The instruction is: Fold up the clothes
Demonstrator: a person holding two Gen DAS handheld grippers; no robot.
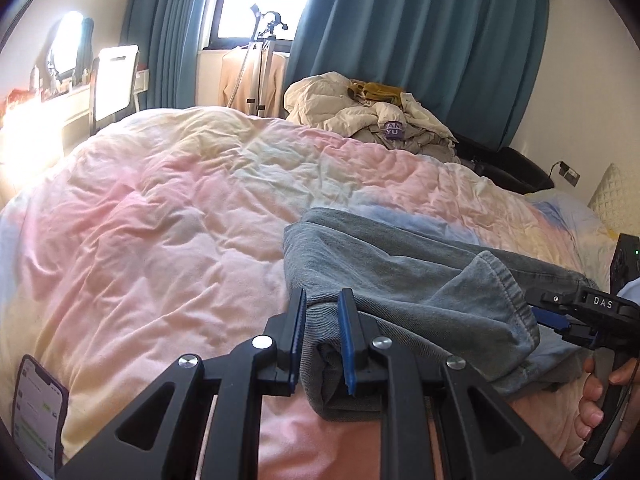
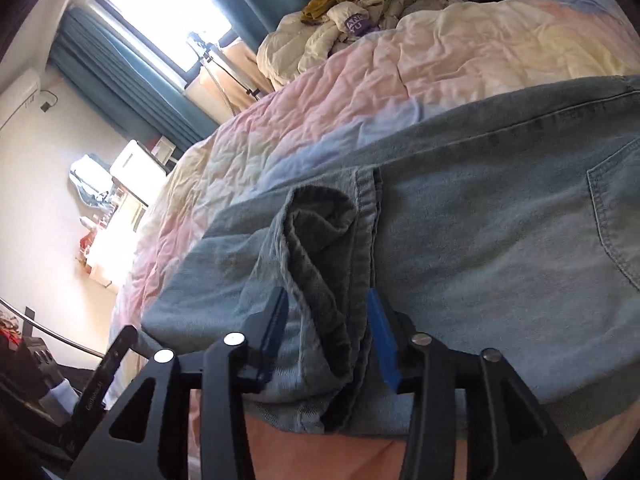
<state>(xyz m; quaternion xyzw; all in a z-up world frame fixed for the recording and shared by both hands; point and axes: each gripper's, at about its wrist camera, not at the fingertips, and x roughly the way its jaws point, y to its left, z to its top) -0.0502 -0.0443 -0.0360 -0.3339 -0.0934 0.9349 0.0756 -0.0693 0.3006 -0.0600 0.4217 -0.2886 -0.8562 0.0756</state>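
Observation:
Light blue jeans (image 1: 400,280) lie partly folded on the pink and cream duvet (image 1: 160,220) at the near edge of the bed. My left gripper (image 1: 322,340) is shut on a folded edge of the jeans, denim bunched between its blue pads. My right gripper (image 2: 328,336) is shut on the hemmed leg ends of the jeans (image 2: 480,240), which lie across the seat and back pocket. The right gripper also shows in the left wrist view (image 1: 560,320), at the jeans' right end with a hand on its handle.
A heap of unfolded clothes (image 1: 372,116) lies at the bed's far side by the teal curtains (image 1: 420,40). A phone (image 1: 38,408) lies at the near left edge of the bed. A pillow (image 1: 612,196) is at the right; a white chair (image 1: 116,80) and desk are far left.

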